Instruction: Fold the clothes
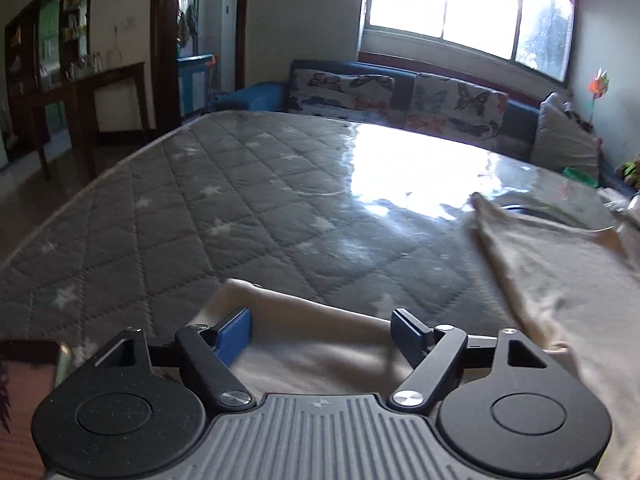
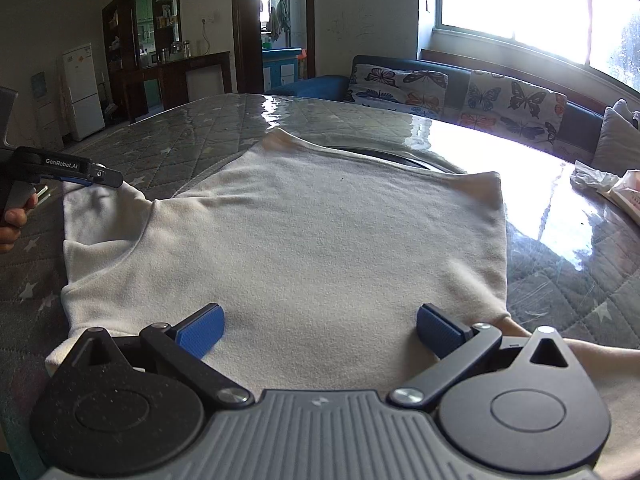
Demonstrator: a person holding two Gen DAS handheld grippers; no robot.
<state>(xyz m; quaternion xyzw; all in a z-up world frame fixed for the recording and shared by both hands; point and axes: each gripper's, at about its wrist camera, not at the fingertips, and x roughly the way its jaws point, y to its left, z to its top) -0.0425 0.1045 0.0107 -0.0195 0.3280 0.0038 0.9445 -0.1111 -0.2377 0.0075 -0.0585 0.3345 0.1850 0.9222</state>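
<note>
Right hand-held gripper (image 2: 320, 326) sits closest, jaws spread wide w/ nothing between them, hovering low over the near hem of the cream sweater (image 2: 320, 240). Garment lies spread flat, body facing up, on the quilted grey star-print surface (image 2: 168, 152), which has a glossy clear cover catching window glare. Probably laid out flat like this so fold lines come out straight.

Left hand-held gripper (image 1: 322, 330) is also wide open in its own view, poised over the left sleeve (image 1: 304, 340). From the right wrist view it reaches in at the sleeve's outer end (image 2: 86, 178); can't tell if the pads touch cloth there. Sleeve (image 2: 100, 216) sticks out to the side, so my guess is the sleeve gets pinched and brought in across the body first.

Right-hand side of sweater looks already tucked to a straight edge. Crumpled tissue (image 2: 592, 178) lies well apart, far right. Butterfly-print sofa (image 2: 460, 88) behind.
</note>
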